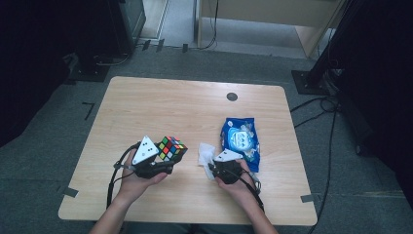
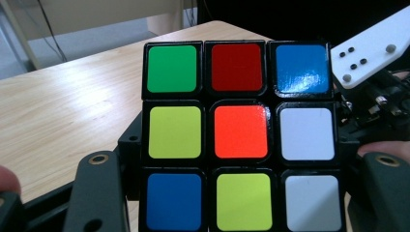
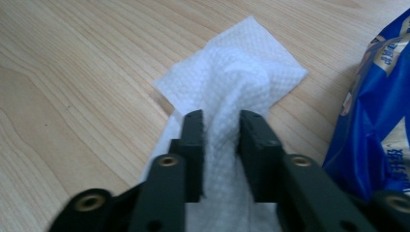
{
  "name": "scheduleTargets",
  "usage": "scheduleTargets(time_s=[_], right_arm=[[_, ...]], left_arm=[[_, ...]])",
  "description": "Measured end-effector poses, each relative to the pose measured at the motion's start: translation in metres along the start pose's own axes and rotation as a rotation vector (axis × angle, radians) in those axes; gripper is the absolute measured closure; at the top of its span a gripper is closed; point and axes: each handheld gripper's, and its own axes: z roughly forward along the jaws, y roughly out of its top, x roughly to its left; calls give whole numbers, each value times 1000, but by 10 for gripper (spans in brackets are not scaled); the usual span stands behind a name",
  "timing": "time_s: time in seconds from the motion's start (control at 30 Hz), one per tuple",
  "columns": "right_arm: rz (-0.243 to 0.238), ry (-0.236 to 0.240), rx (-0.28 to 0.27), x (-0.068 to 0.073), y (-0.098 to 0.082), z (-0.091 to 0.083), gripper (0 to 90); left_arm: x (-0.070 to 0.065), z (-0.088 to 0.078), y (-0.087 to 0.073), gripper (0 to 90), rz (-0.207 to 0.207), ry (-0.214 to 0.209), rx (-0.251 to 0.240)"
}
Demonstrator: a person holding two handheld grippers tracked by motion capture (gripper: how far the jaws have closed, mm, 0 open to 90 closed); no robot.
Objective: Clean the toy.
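Observation:
A scrambled Rubik's cube is lifted just above the wooden table at the front left, my left gripper shut on its sides. The left gripper view has the cube's face close up between the black jaws of the left gripper. A white wipe lies crumpled on the table beside a blue wipes pack. My right gripper is at the wipe's near end. In the right gripper view a bunched fold of the wipe is pinched between the jaws of the right gripper.
The blue pack lies just right of the right gripper. A dark round grommet sits at the table's back middle. Cables and dark stands are on the floor around the table, and bare wood stretches behind the cube and the wipe.

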Motion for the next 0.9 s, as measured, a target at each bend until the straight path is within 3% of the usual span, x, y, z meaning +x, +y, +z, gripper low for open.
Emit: scheduleTargets(time_s=[0.07, 0.17, 0.27, 0.47, 0.57, 0.67, 0.8, 0.9], right_arm=[[3, -5, -2, -1, -1, -1, 860], [0, -4, -13, 0, 0, -2, 882], [15, 16, -72, 3, 6, -10, 884], [46, 73, -263, 18, 31, -53, 884], [28, 119, -372, 31, 44, -77, 885], [5, 157, -438, 44, 50, -90, 885], [-10, 214, -478, 56, 55, -97, 883], [-3, 236, -483, 58, 56, -97, 881]], left_arm=[[-1, 1, -1, 340, 10, -9, -4], [-4, 4, -3, 340, 30, -16, -2], [-5, 6, -5, 340, 47, -15, -2], [-9, 10, -9, 340, 71, -25, -14], [-14, 12, -11, 339, 87, -31, -11], [-21, 16, -12, 339, 109, -39, -11], [-30, 17, -13, 339, 141, -65, -39], [-32, 16, -13, 340, 155, -57, -57]])
